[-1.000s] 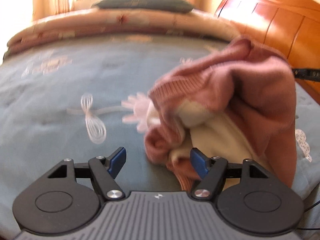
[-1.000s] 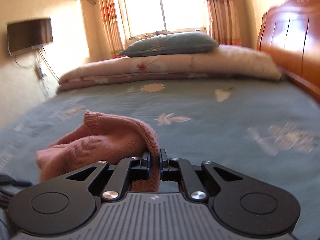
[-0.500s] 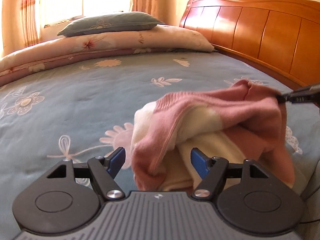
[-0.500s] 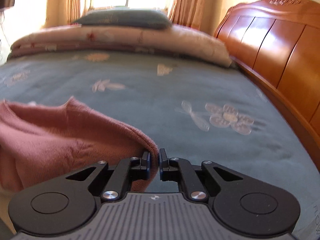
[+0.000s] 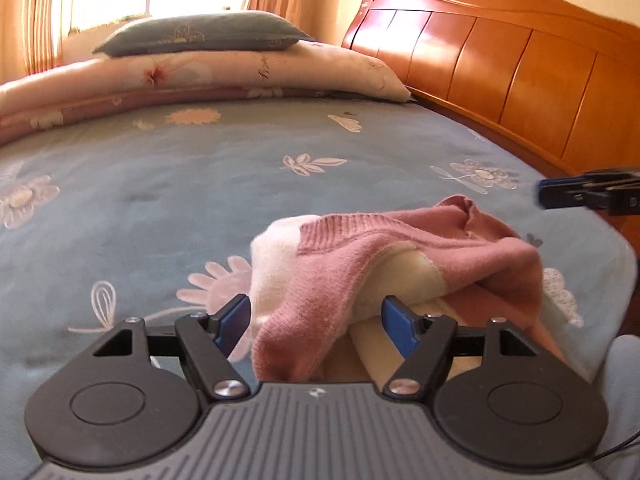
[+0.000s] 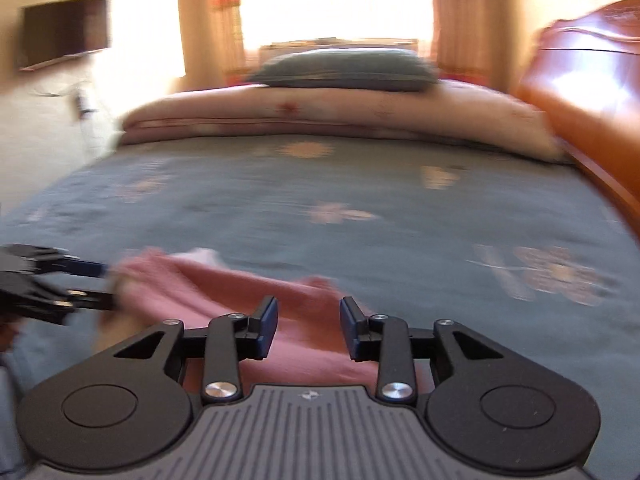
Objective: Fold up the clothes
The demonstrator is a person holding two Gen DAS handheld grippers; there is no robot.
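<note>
My left gripper [image 5: 316, 322] is spread wide, its blue pads either side of the bunched pink and cream sweater [image 5: 400, 264] lying low and centre-right on the blue bedspread [image 5: 180, 184]. My right gripper [image 6: 308, 327] gapes too, holding nothing, the sweater's pink edge just beyond it at lower centre.

A home bedroom.
A bed [image 5: 200, 184] in a blue flowered cover fills the view, with a folded quilt [image 5: 224, 72] and pillow [image 5: 200, 36] at 12 o'clock, a wooden headboard [image 5: 520, 64] at 2 o'clock, curtains [image 6: 460, 28], and a wall-mounted TV [image 6: 64, 32] at 10 o'clock.
</note>
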